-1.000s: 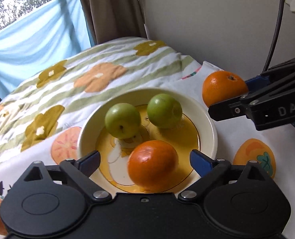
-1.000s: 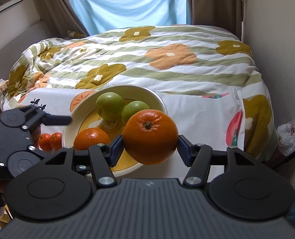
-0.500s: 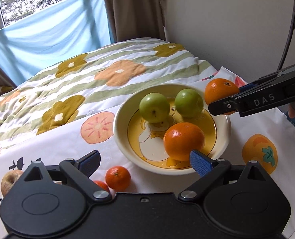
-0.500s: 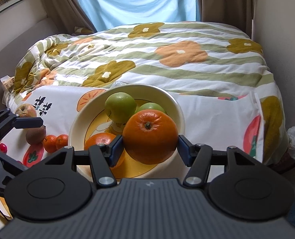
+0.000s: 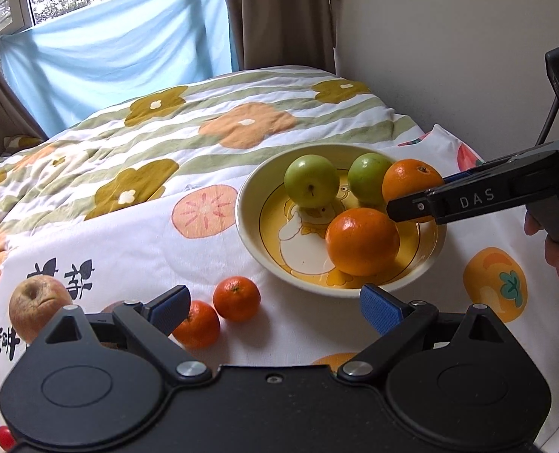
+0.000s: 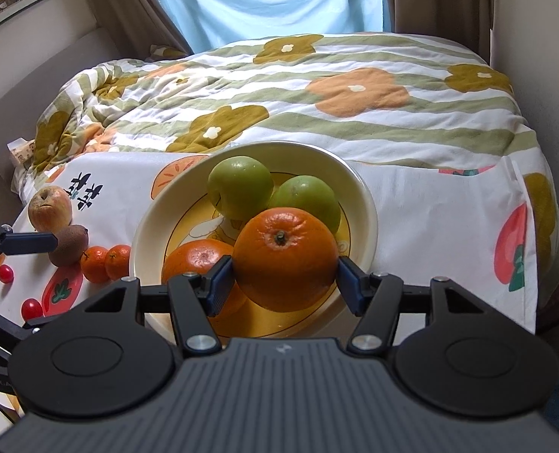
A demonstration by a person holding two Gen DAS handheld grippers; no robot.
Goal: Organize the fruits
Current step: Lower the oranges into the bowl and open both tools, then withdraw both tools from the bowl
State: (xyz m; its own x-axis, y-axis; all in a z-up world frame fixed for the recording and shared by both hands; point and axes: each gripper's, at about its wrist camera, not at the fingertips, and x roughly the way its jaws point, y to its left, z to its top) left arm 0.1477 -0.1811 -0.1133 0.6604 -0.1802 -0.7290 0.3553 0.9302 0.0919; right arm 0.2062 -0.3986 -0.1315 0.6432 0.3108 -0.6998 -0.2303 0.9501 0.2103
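Observation:
A cream bowl (image 5: pixel 249 196) (image 6: pixel 366 204) on the bed holds two green apples (image 5: pixel 311 181) (image 6: pixel 239 185) and an orange (image 5: pixel 362 241) (image 6: pixel 194 258). My right gripper (image 6: pixel 285 283) has a second orange (image 6: pixel 285 258) (image 5: pixel 407 181) between its blue pads, low over the bowl's right side beside the apples. Its jaws are starting to open, and the pads still look to touch the peel. My left gripper (image 5: pixel 275 302) stands open and empty in front of the bowl. Two tangerines (image 5: pixel 236 298) lie just beyond its left pad.
On the printed cloth left of the bowl lie a wrinkled apple (image 6: pixel 49 207), a kiwi (image 6: pixel 68 245) and two cherry tomatoes (image 6: pixel 5 273). A flowered quilt (image 6: pixel 317 94) covers the bed behind. A wall runs along the right, and a hand (image 5: pixel 558 249) holds the right gripper.
The left gripper drew back and to the left from the bowl, bringing the tangerines and the wrinkled apple into view. The right gripper carried its orange in over the bowl and lower.

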